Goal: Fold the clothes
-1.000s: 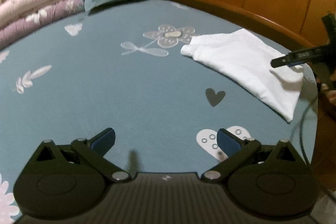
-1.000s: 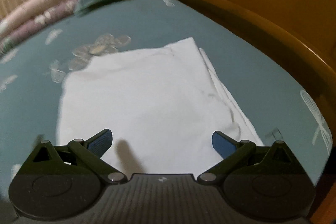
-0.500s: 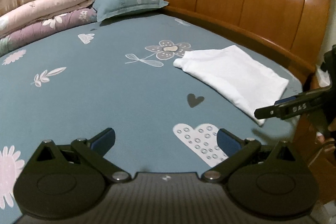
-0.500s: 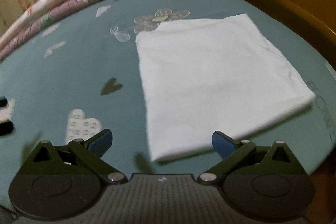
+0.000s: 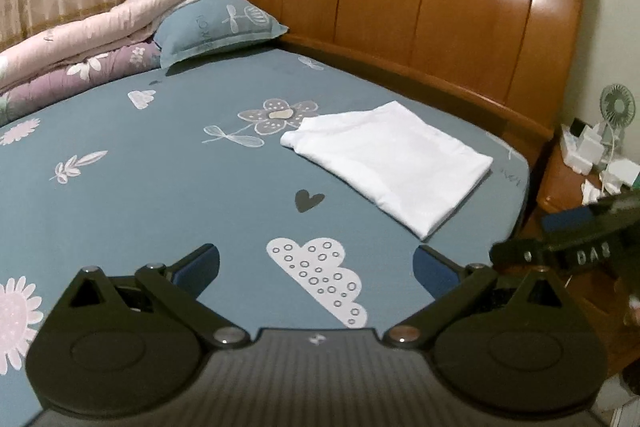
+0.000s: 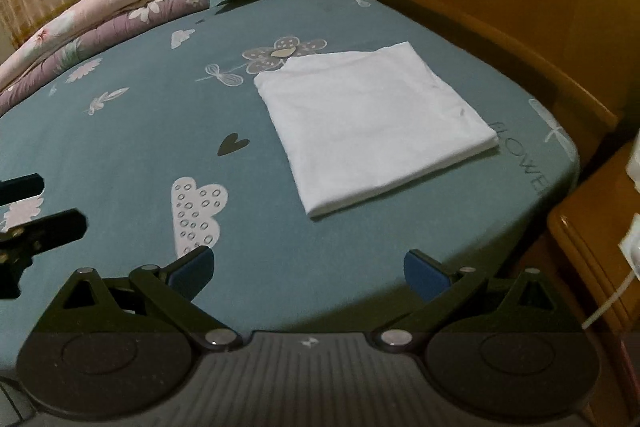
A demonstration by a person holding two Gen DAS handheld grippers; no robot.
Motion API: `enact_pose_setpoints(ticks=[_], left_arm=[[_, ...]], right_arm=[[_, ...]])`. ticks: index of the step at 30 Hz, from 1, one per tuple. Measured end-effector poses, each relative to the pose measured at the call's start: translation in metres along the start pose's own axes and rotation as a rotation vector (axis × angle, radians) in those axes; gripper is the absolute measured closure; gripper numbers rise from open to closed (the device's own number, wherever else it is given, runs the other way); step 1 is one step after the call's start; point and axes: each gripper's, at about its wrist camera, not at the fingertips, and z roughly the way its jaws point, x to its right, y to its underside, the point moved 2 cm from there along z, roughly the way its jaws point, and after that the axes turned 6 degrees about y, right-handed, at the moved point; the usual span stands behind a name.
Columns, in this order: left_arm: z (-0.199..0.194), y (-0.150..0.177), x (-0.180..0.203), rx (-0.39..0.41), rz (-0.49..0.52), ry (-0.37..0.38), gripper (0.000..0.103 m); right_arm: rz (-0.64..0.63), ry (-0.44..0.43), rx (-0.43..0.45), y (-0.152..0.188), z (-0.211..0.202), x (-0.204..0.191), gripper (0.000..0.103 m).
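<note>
The white garment [image 6: 372, 131] lies folded into a neat rectangle right of centre on the bedsheet [image 6: 140, 147]; both the left gripper [image 5: 316, 263] and right gripper [image 6: 306, 267] gape wide, empty. Folding looks finished.

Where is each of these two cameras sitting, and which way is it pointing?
Left wrist view: sits on the left hand-held gripper, facing across the bed toward the wooden headboard; its own open fingers show below, and the right hand-held gripper at the right edge.
Right wrist view: sits on the right hand-held gripper, facing the folded white cloth; its open fingers show, and the left one at the left edge.
Both share the cloth, blue pillow and bedsheet.
</note>
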Motion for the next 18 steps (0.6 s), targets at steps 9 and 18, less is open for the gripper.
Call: enact_pose_setpoints(ticks=[9, 18], left_arm=[[-0.032, 0.001, 0.029, 0.041, 0.008, 0.023, 0.001], [-0.051, 0.001, 0.051, 0.065, 0.027, 0.05, 0.001]], right_arm=[[-0.016, 0.008, 0.024, 0.027, -0.042, -0.003, 0.0], [-0.003, 0.0, 0.065, 0.05, -0.076, -0.003, 0.0]])
